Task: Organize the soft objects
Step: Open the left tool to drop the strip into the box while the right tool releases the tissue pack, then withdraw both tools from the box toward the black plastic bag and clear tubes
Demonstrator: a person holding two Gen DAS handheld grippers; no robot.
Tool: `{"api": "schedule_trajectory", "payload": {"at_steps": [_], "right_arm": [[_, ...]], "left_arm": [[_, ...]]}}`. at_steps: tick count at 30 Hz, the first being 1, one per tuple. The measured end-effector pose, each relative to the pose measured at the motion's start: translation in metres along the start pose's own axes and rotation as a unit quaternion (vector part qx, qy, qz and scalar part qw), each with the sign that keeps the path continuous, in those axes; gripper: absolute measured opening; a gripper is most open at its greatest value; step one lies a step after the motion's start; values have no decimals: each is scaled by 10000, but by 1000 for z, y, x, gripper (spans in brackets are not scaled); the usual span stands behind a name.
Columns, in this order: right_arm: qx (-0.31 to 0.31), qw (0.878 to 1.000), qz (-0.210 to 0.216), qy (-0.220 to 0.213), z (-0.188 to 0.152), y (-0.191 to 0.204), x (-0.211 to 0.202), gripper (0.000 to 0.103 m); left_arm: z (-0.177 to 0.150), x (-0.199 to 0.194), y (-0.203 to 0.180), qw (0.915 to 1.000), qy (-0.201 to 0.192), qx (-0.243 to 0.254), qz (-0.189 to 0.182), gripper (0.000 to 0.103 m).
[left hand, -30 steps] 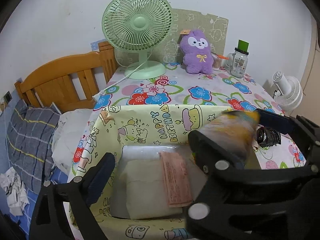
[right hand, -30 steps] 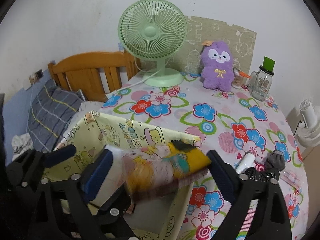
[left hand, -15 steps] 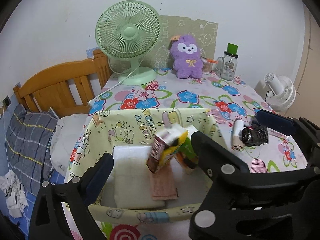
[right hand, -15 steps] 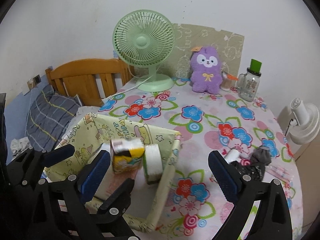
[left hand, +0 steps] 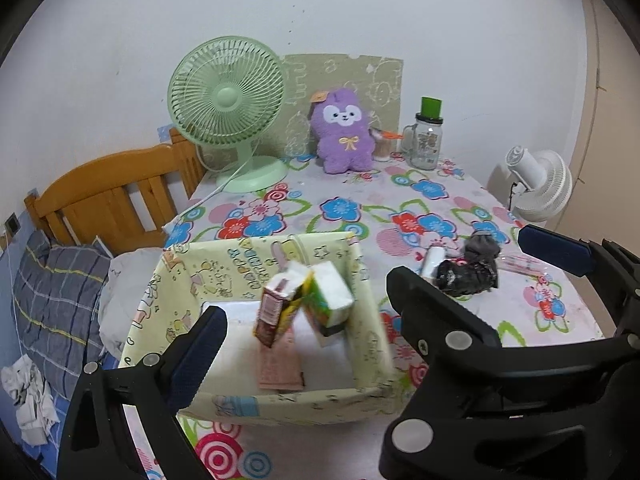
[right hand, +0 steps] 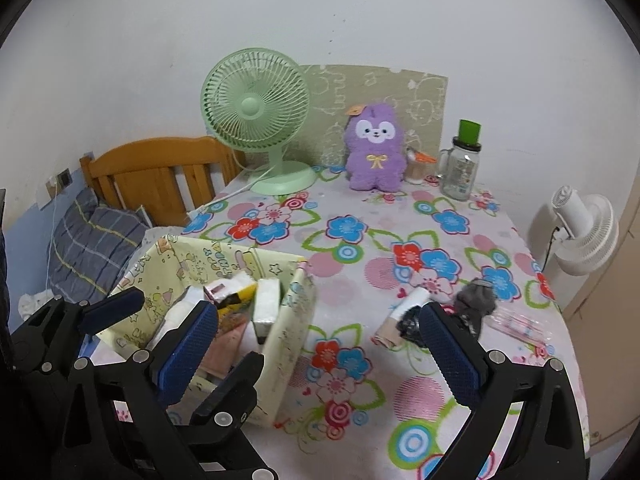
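Note:
A yellow cartoon-print box stands on the flowered table. Two tissue packs lean upright inside it: a brown-and-yellow one and a white one. A pink flat pack lies on the box floor. Right of the box lie a grey cloth, a black bundle and a white roll. A purple plush sits at the back. My left gripper hovers open before the box. My right gripper is open beside the box's right wall.
A green desk fan and a glass jar with a green lid stand at the table's back. A white fan stands off the right edge. A wooden headboard and a plaid pillow are on the left.
The colourful pack, blurred between my right fingers above the box a second ago, now leans inside the box. Both grippers have drawn back from the box.

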State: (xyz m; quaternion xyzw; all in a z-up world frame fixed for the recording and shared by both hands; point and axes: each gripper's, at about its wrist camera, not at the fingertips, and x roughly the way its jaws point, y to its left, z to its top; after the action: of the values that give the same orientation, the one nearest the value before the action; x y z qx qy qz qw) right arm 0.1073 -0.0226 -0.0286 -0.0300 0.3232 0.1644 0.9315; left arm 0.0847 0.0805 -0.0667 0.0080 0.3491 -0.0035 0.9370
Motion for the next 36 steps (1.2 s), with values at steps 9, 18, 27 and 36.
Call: {"api": "schedule_trajectory", "payload": {"at_steps": [9,18,27,36], "right_arm": [[39,9997,-224,-77,-5,-21,-29,102],[114,9989,-442,-131,-12,-44,-55,103],[211,9977,-629,-163,-20,-65,-71,103],[265,9963,-782,-216,-25,-85,-82,103]], "left_arm": [[0,-18,-28,9997,-134,174,-103,99],[0,-33,-58,9989,-233,329,-257,100],[-3,-41,-83,9976,-265,437,-461,100],[0,-43,-106,9964,-288,526,-602,100]]}}
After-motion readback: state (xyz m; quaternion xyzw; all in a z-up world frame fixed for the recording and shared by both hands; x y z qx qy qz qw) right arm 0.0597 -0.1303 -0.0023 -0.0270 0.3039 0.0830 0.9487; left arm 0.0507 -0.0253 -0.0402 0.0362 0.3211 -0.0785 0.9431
